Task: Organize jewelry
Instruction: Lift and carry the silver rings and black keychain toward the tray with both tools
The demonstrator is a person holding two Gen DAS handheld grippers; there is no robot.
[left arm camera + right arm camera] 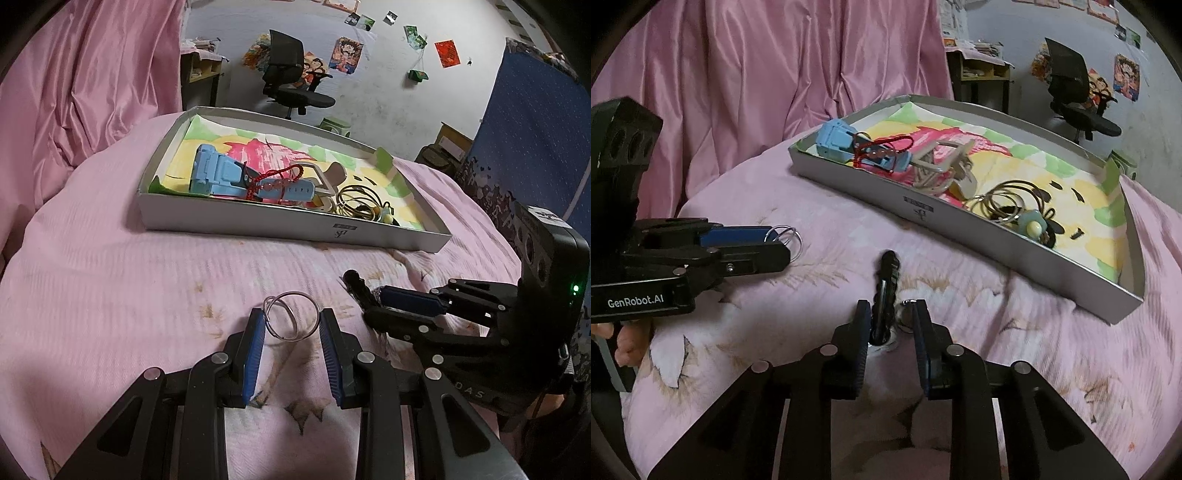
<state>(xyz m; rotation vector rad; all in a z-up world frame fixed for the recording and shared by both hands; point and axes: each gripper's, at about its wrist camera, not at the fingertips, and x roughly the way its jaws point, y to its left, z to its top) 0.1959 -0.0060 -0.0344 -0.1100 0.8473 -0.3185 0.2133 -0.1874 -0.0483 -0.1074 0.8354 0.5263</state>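
Observation:
My left gripper (293, 323) is shut on silver metal rings (291, 317), its blue pads touching both sides, just above the pink bedspread. It also shows in the right wrist view (783, 236). My right gripper (889, 314) straddles a black beaded piece (886, 291) that stands between its fingers with gaps on both sides; whether it grips it is unclear. A small silver charm (908, 314) sits by its right pad. A grey box (258, 221) holds a blue watch (221, 177), a red bead bracelet (273, 181) and gold hoops (358, 203).
The box (997, 243) is lined with colourful paper and lies at the far side of the bed. Pink satin cloth (74, 92) is piled behind it. An office chair (291, 74) and a desk (982, 77) stand beyond.

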